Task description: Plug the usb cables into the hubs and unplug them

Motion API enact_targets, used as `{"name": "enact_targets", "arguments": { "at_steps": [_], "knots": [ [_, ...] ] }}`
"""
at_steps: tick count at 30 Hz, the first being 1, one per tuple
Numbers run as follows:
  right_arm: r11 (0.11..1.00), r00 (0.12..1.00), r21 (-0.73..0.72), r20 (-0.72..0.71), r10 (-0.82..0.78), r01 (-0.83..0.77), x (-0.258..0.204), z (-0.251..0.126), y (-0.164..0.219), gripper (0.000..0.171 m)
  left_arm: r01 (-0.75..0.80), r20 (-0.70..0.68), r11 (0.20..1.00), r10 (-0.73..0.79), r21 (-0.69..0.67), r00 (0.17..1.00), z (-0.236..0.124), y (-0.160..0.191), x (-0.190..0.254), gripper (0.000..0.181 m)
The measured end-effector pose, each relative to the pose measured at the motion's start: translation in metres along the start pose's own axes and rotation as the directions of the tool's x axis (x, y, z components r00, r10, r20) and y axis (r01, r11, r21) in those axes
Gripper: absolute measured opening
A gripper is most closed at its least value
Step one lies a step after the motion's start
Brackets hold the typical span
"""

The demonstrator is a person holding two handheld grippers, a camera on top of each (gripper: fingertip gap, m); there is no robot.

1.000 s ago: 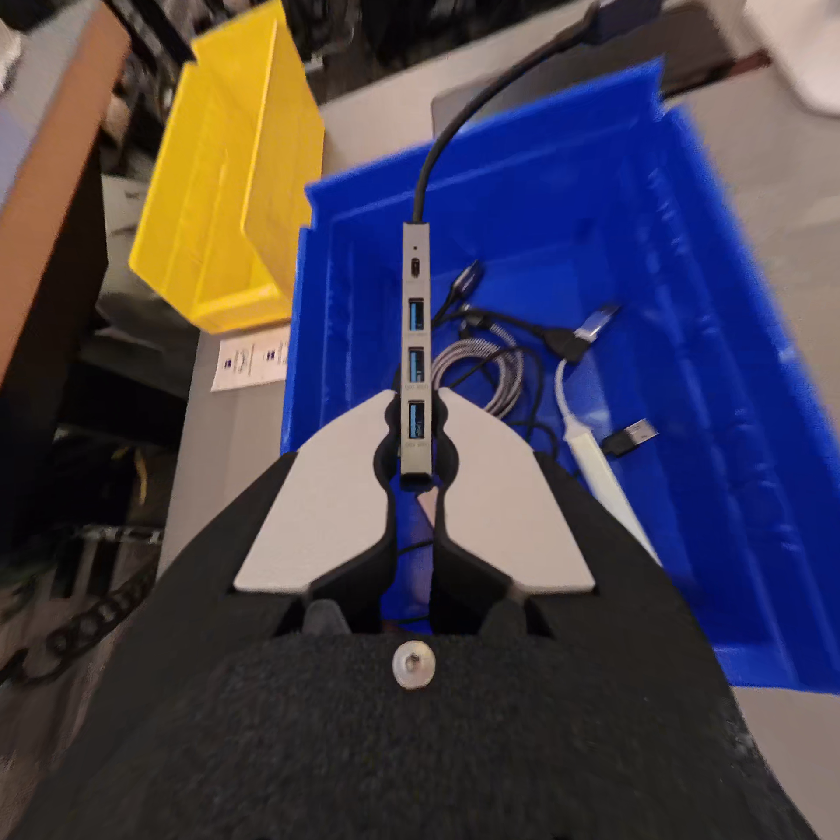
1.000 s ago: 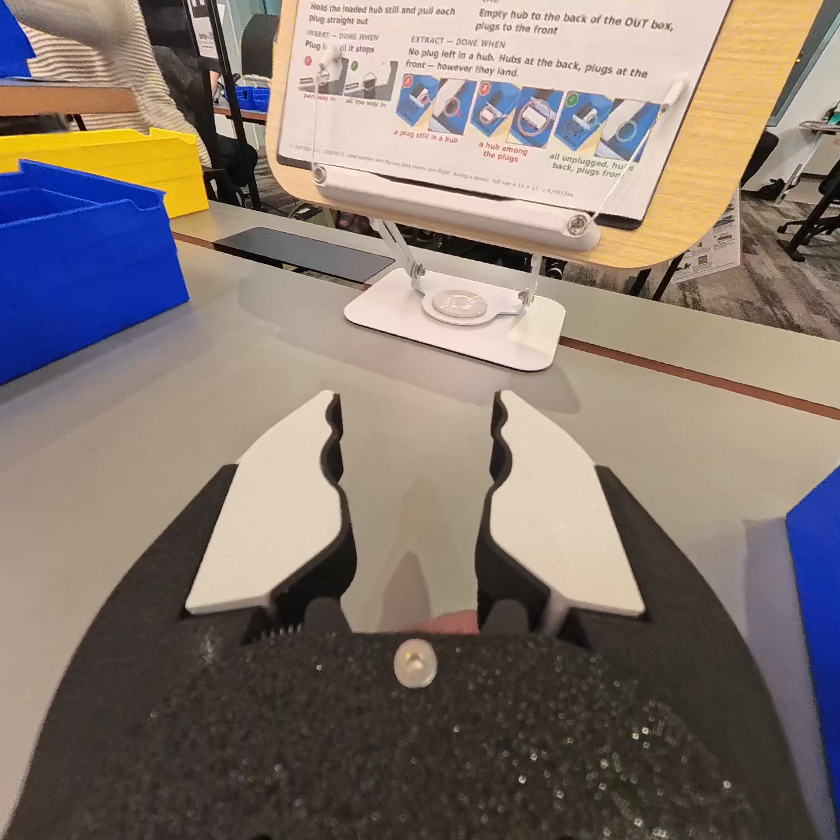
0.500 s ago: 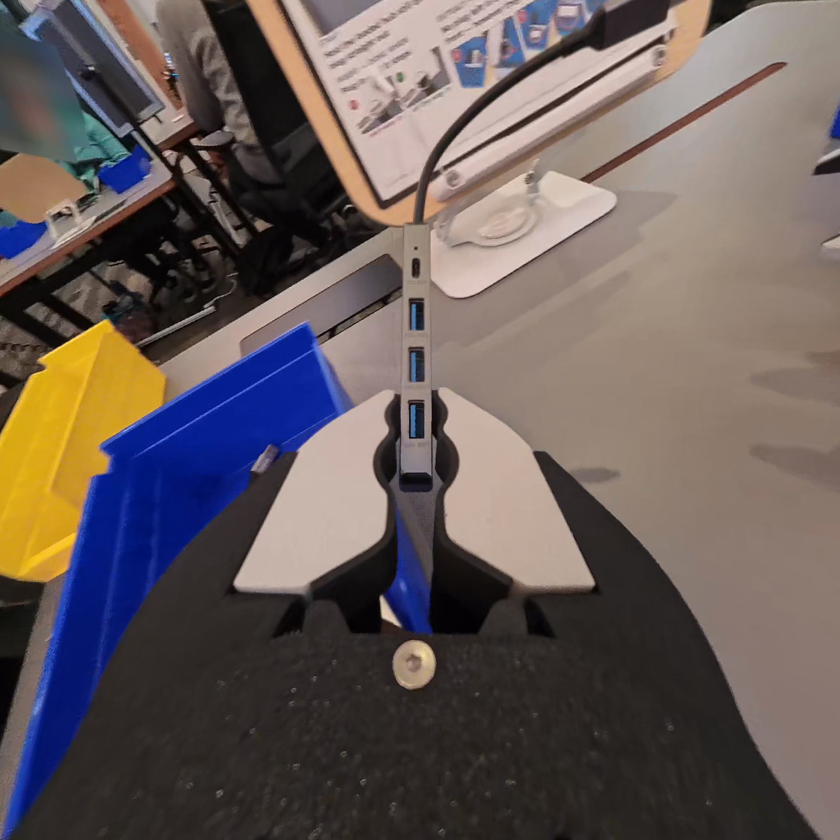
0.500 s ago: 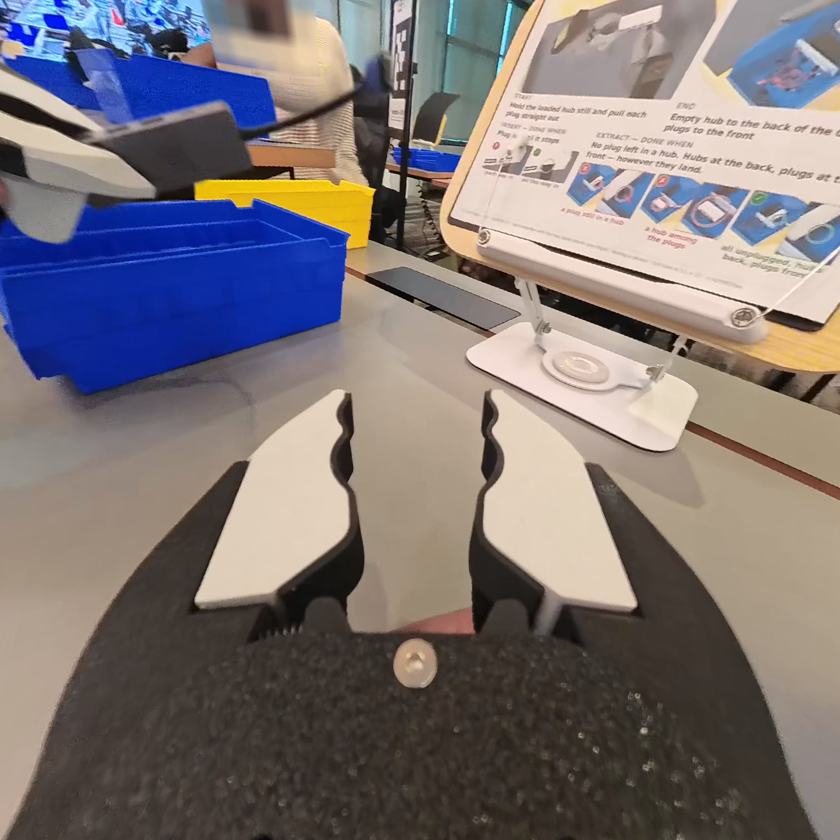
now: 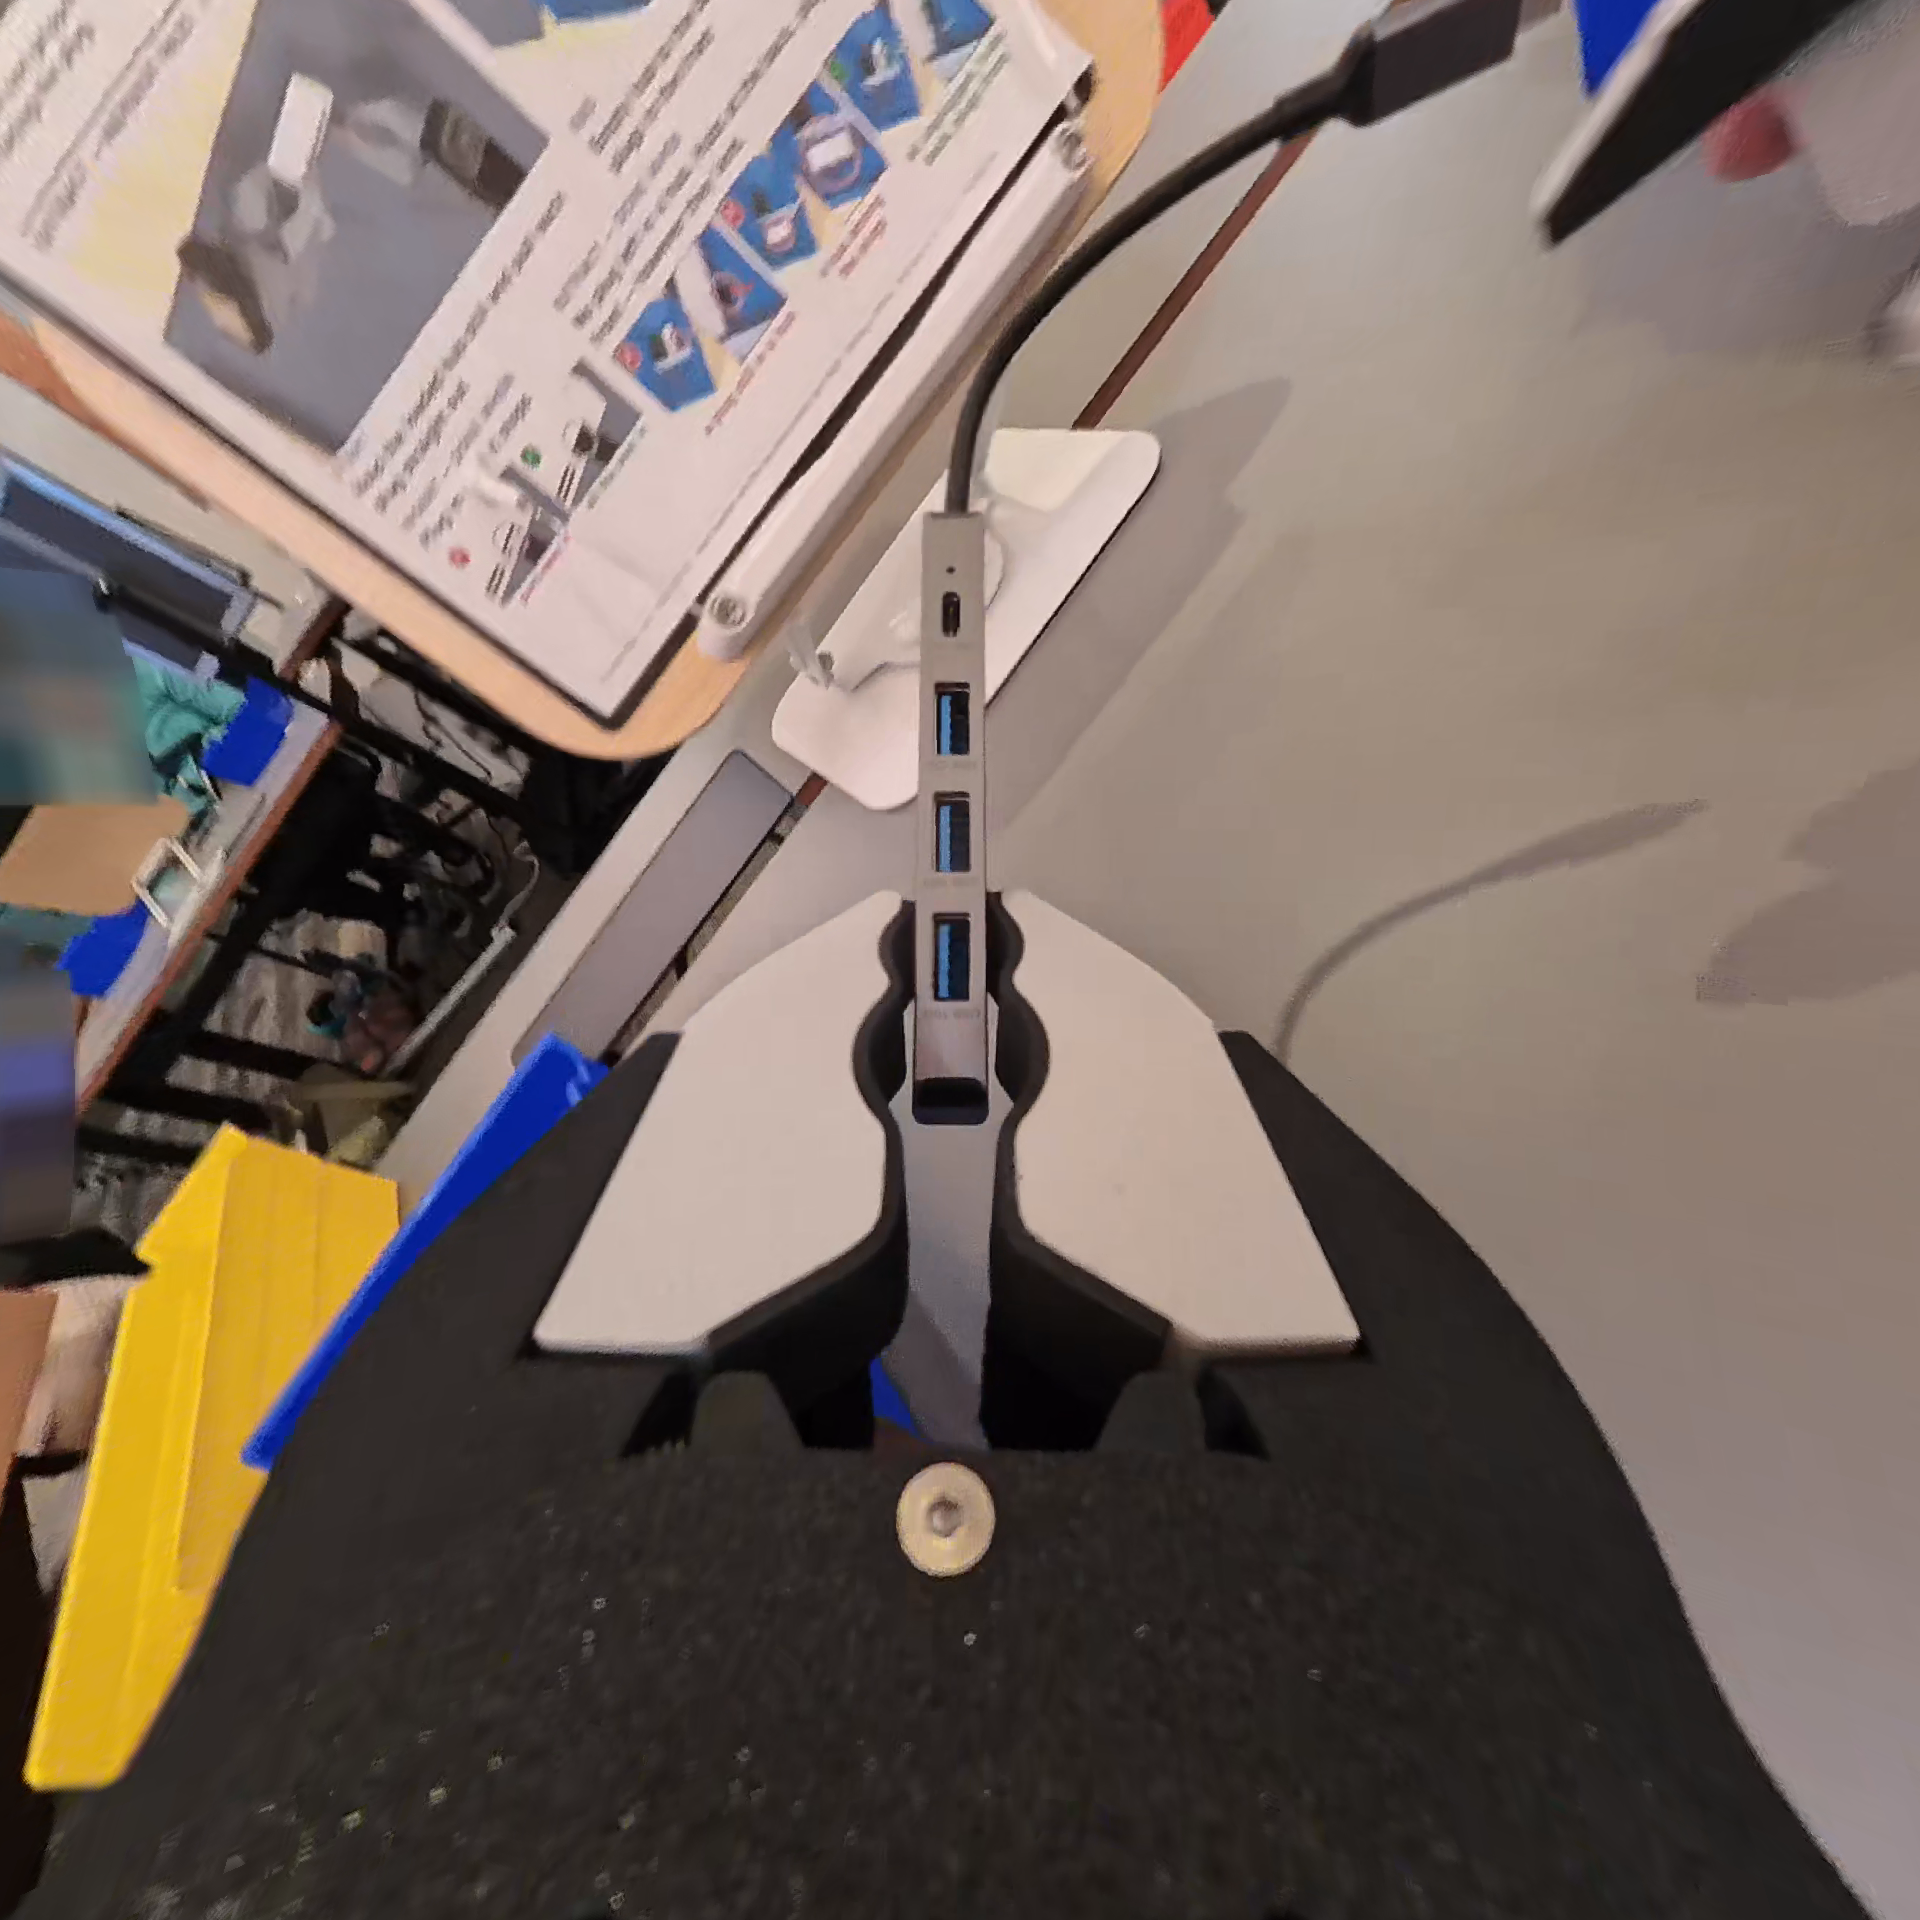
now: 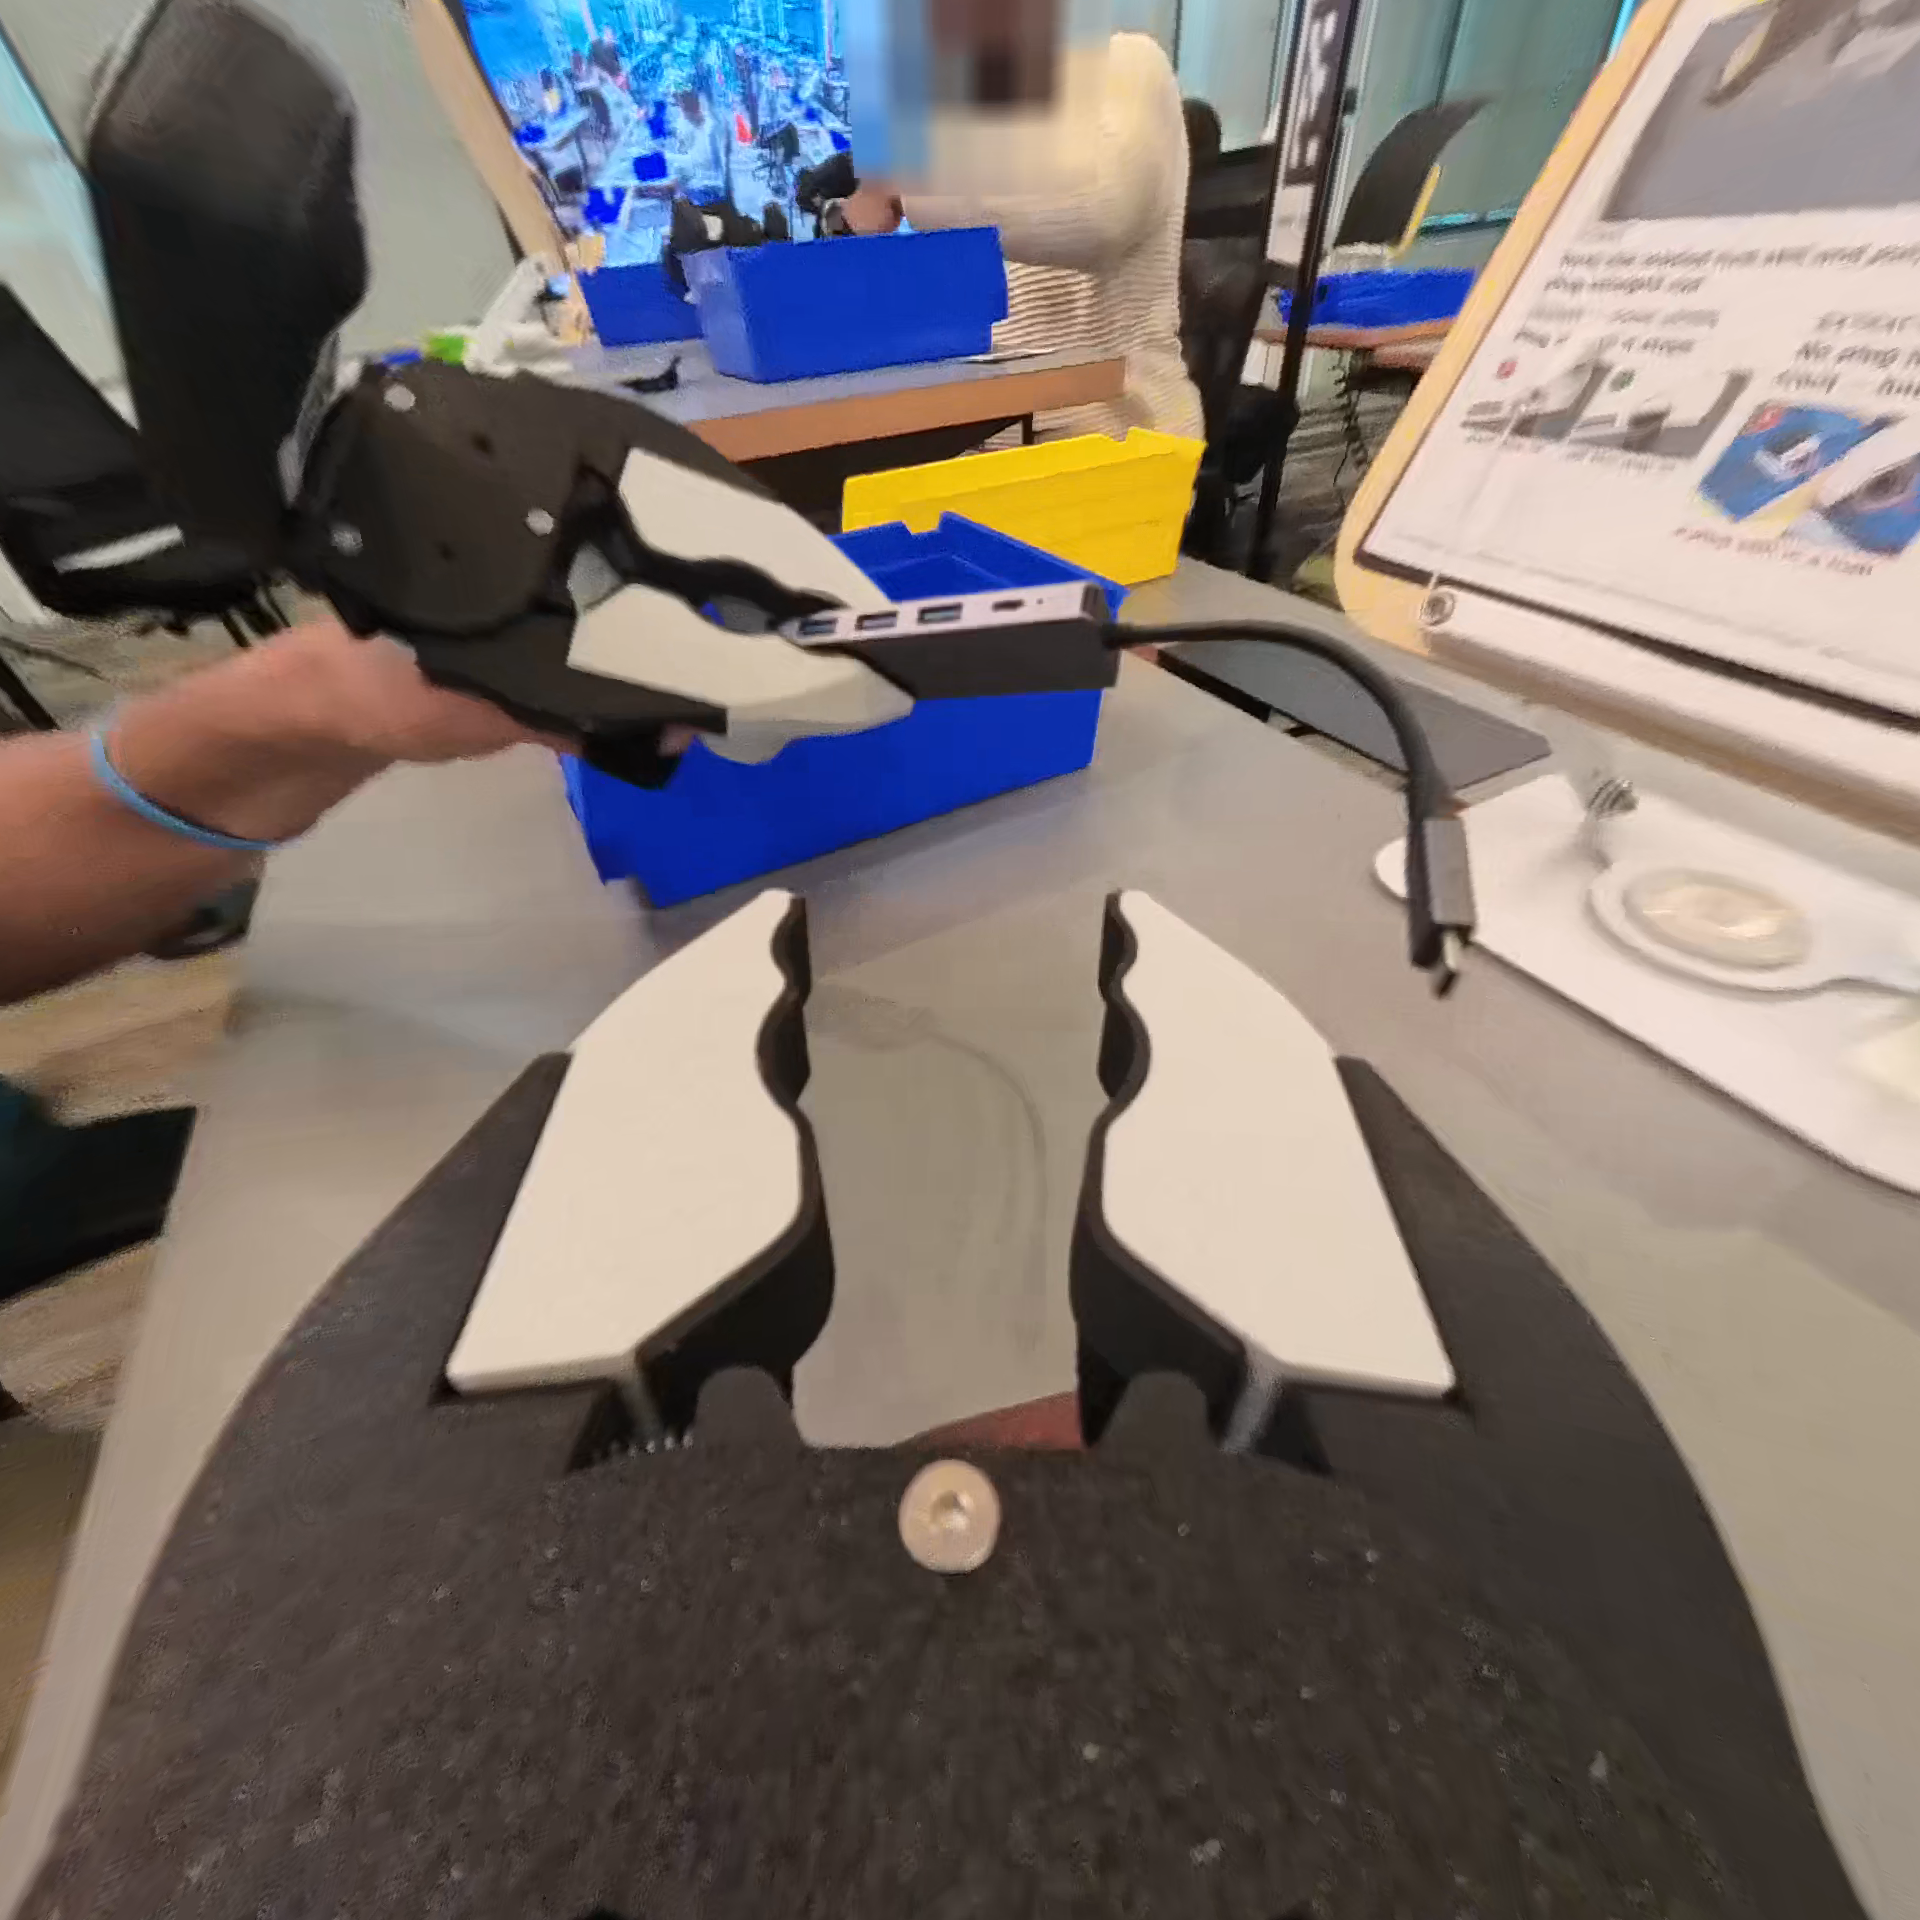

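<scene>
one hub (image 5: 953, 769) in left gripper (image 5: 948, 935)

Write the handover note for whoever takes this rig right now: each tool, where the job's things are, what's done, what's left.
Left tool: shut on the grey USB hub, gripping its near end, held in the air above the grey table.
Right tool: open, empty, low over the table.
Hub's own black cable hangs free, its plug dangling near the white stand base.
Blue bin sits beyond the left tool; its contents are not visible now.
Done: hub picked up. All visible ports are empty.
Left: every plug-in and unplug. Probably fetch a cable with the right tool next.
</scene>
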State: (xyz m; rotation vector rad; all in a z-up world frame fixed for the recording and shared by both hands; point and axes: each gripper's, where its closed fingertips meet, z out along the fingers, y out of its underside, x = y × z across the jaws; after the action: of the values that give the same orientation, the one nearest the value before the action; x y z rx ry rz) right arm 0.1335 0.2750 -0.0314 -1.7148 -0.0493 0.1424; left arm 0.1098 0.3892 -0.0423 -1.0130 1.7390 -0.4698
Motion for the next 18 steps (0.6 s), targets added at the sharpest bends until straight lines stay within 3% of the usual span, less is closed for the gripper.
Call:
{"name": "enact_targets", "arguments": {
  "at_steps": [7,14,18],
  "knots": [
    [0.980,0.980,0.018,-0.020,0.200,-0.199,0.020,0.014,0.003,0.057,-0.096,-0.037,0.990,0.101,0.101,0.994,0.011,-0.029,0.035,0.012],
    [0.952,0.956,0.098,0.005,0.292,-0.291,0.024,0.023,-0.006,0.063,-0.042,-0.055,0.978,0.055,0.206,0.997,0.010,-0.053,0.054,0.012],
    [0.932,0.942,0.141,0.044,0.332,-0.335,0.023,0.025,-0.010,0.058,-0.017,-0.041,0.974,0.026,0.227,0.999,0.012,-0.055,0.058,0.012]
  ]
}}
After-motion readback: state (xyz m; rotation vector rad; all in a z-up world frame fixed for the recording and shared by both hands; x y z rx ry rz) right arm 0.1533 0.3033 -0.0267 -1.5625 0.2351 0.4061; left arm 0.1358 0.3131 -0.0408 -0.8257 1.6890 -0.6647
